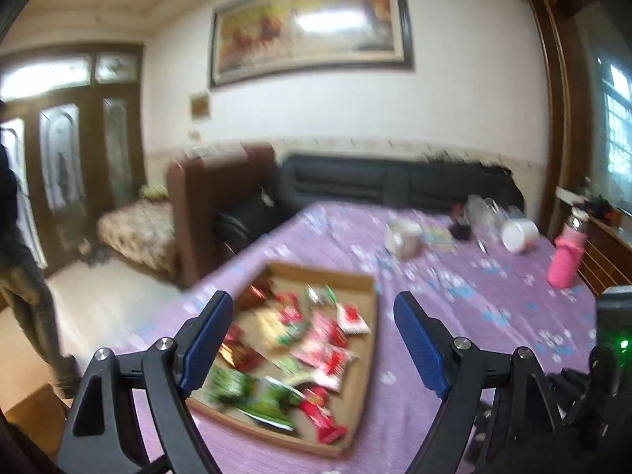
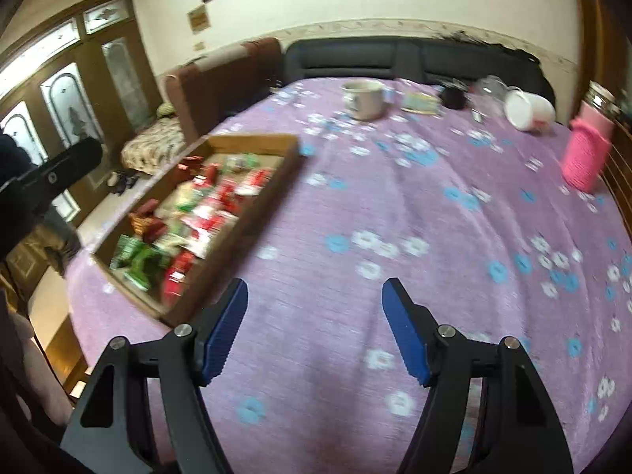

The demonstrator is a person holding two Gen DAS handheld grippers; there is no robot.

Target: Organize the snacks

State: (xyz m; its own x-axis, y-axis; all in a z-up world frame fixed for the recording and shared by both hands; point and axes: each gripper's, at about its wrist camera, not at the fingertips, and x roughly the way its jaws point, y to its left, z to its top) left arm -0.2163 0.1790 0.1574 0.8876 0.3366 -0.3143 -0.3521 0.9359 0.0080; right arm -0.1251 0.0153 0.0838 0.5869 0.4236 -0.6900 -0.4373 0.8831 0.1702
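My left gripper (image 1: 314, 322) gapes empty above the cardboard tray (image 1: 365, 288) of snack packets (image 1: 316, 331), my right gripper (image 2: 315, 304) equally wide and empty beside it.

There's the shallow cardboard tray (image 1: 365, 288) lying flat near the worktop's (image 2: 395, 205) edge, and inside it the snack packets (image 1: 308, 339) lie jumbled — red, green and white wrappers overlapping, blurred in both views.

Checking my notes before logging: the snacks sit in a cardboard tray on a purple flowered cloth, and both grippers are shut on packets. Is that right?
Not quite. The snacks are in the cardboard tray on the purple cloth, but both wrist views show the left gripper and right gripper open and empty.
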